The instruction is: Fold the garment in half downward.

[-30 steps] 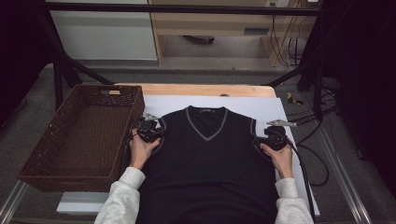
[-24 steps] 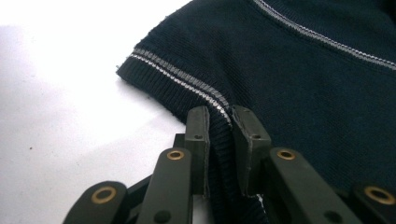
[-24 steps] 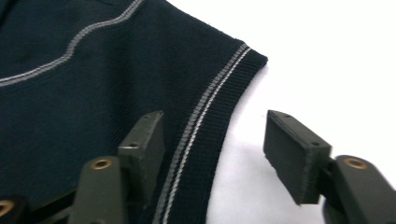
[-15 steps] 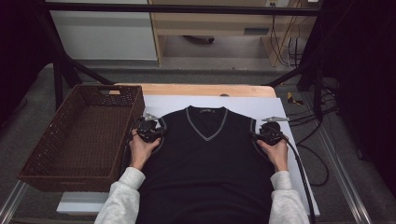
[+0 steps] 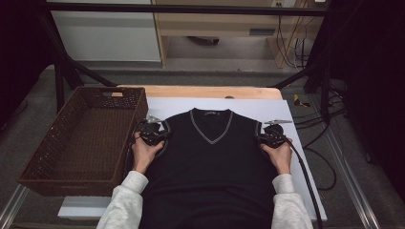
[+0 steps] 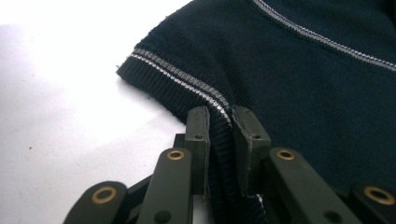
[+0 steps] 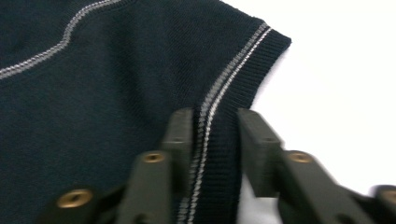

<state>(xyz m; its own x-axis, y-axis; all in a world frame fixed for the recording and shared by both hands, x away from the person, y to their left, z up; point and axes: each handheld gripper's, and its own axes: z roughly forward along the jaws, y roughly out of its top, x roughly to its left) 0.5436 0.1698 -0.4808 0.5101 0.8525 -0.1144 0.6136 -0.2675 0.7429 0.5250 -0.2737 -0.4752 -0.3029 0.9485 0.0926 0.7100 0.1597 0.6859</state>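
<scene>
Vest (image 5: pixel 210 162) lies flat (on white board (image 5: pixel 296 143)); left gripper (image 6: pixel 219 121) pinches its armhole trim, right gripper (image 7: pixel 215 123) has just been closing around the other trim.

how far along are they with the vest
Early. Done: the black vest lies flat on the white sheet. In hand: the left gripper is clamped on one ribbed armhole edge; the right gripper straddles the other, its jaws having just been closing, blur hiding contact. Left: no fold or lift yet, and the wicker basket holds nothing.

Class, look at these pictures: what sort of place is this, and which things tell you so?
Probably a lab recording station: a black frame around the table, loose cables on the floor, and a vest laid on a white sheet.
</scene>
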